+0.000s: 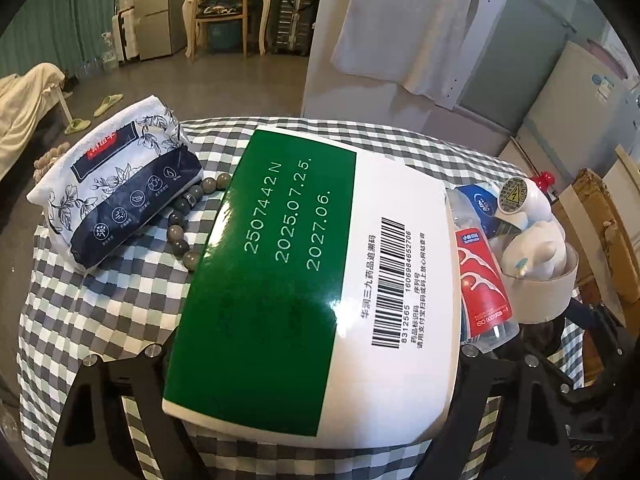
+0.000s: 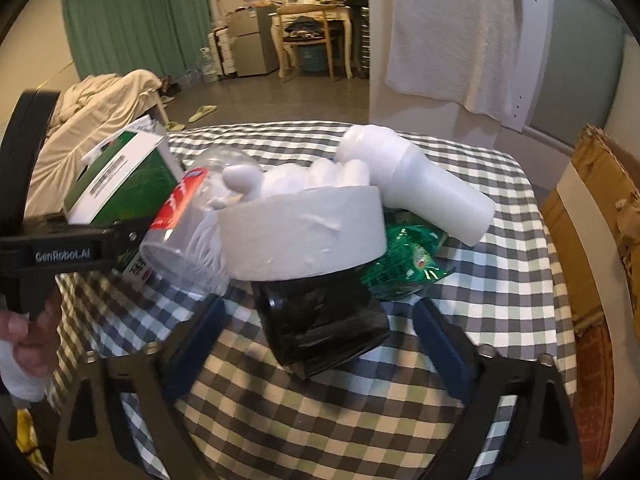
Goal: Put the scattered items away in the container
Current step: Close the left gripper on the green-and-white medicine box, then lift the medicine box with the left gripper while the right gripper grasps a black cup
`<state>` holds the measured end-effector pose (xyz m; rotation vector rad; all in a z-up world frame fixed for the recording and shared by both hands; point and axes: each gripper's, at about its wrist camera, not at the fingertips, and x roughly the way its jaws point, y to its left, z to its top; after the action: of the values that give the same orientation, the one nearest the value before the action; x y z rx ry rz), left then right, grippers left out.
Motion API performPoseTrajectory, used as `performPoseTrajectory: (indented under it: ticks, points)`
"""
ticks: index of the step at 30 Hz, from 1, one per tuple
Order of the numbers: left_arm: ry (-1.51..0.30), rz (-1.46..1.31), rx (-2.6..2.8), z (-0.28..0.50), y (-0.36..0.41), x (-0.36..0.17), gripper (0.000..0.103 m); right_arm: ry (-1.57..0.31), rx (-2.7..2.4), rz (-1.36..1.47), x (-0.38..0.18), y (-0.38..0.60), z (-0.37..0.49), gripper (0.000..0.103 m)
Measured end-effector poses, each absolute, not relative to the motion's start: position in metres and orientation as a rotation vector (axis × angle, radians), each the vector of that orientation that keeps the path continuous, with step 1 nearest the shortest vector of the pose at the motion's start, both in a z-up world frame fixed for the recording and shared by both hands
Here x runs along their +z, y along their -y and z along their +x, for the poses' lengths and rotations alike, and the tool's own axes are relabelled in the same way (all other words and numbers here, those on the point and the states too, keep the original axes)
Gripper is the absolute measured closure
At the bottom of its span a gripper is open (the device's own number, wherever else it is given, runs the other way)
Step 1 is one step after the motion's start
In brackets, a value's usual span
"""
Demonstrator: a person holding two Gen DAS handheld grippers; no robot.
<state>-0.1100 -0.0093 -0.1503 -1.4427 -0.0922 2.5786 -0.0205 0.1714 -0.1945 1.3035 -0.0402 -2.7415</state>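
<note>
The left gripper (image 1: 312, 360) jaws are clamped on the green-and-white medicine box (image 1: 316, 276), lifted beside the overfull black container (image 2: 320, 328), which may topple; the right gripper (image 2: 316, 344), seemingly empty, straddles it, jaws spread

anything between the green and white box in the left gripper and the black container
Yes. The container is already piled over: a white tape roll covers its top, with a floss pick bottle leaning on the box's side.
</note>
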Motion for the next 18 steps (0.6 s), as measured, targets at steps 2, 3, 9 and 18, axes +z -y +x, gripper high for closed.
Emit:
performPoseTrajectory:
  ticks: [2,3,9,18]
  points:
    - [0.097,-1.437,2.579,-0.109,0.009,-0.151,0.014,0.049,-2.725,1.305,-0.196,-0.170,-0.020,0.039]
    - [0.099,-1.435,2.579,-0.108,0.010,-0.151,0.014,0.055,-2.722,1.311,-0.196,-0.171,-0.021,0.045]
    - [0.108,-1.413,2.560,-0.098,0.017,-0.144,0.015,0.122,-2.701,1.295,-0.193,-0.172,-0.016,0.055]
    - [0.100,-1.338,2.589,-0.083,0.027,-0.121,0.015,0.098,-2.715,1.256,-0.177,-0.159,0.003,0.055]
